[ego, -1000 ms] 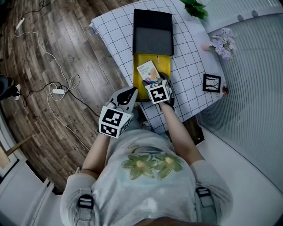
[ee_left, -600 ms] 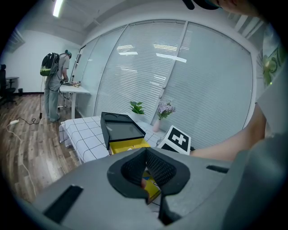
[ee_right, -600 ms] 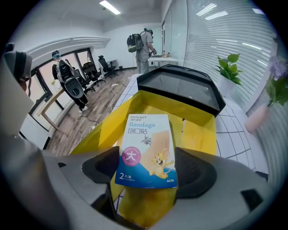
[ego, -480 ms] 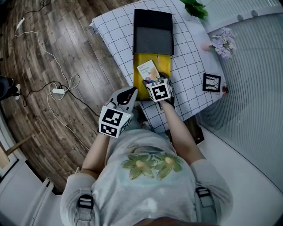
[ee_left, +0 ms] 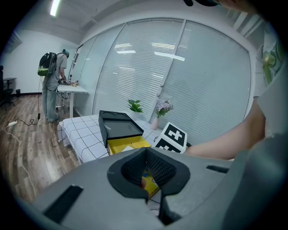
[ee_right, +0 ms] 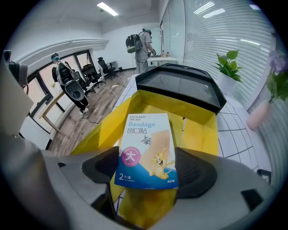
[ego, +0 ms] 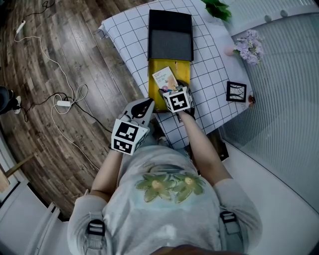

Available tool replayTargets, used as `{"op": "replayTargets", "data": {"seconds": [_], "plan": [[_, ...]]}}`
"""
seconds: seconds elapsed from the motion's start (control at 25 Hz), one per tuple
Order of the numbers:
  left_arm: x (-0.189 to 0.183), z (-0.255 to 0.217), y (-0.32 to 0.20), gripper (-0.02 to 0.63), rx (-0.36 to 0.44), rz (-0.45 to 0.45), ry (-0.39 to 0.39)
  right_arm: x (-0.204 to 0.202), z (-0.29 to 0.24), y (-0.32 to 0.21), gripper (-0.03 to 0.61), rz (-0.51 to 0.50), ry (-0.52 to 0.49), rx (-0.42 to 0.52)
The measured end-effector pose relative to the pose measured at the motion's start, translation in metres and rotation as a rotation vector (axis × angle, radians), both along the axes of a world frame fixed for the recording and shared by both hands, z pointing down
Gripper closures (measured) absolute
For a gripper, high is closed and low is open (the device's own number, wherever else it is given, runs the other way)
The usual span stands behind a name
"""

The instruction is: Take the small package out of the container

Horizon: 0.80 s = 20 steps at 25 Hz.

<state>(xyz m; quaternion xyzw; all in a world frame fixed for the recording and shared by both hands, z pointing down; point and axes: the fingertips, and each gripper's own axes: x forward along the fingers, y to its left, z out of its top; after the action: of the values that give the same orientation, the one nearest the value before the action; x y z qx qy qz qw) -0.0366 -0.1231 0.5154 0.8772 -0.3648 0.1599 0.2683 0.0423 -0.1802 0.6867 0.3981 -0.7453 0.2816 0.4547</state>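
Observation:
A yellow open container [ego: 156, 79] lies on the checkered table [ego: 124, 35], its black lid [ego: 169, 37] lying just beyond it. My right gripper [ego: 169, 90] is shut on the small package [ego: 165, 78], a blue-and-white bandage box. In the right gripper view the package [ee_right: 147, 150] stands upright between the black pads [ee_right: 101, 167], above the container's yellow floor [ee_right: 198, 130]. My left gripper [ego: 145, 104] hovers off the table's near left edge, shut and empty. The left gripper view shows its jaws [ee_left: 150, 197] closed, with the container [ee_left: 118, 144] beyond.
A potted plant [ego: 217, 9], a vase of flowers [ego: 247, 47] and a small black frame [ego: 236, 92] stand on the table's right side. Cables and a power strip [ego: 65, 102] lie on the wood floor to the left. A glass wall with blinds [ego: 284, 99] runs along the right.
My right gripper has lifted the package slightly farther over the container. The left gripper has stayed where it was.

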Motion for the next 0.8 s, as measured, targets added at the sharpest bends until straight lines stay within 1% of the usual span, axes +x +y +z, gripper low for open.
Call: {"op": "replayTargets", "data": {"seconds": [0.36, 0.56, 0.8], "plan": [[-0.005, -0.002, 0.002, 0.607, 0.012, 0.002, -0.002, 0.002, -0.001, 0.0, 0.224, 0.003, 0.008, -0.003], [-0.013, -0.004, 0.0, 0.607, 0.024, -0.011, -0.012, 0.0, -0.005, 0.002, 0.224, -0.015, 0.029, 0.022], [-0.015, -0.007, 0.001, 0.607, 0.033, -0.015, -0.015, -0.003, -0.012, 0.003, 0.224, -0.03, 0.024, 0.047]]}}
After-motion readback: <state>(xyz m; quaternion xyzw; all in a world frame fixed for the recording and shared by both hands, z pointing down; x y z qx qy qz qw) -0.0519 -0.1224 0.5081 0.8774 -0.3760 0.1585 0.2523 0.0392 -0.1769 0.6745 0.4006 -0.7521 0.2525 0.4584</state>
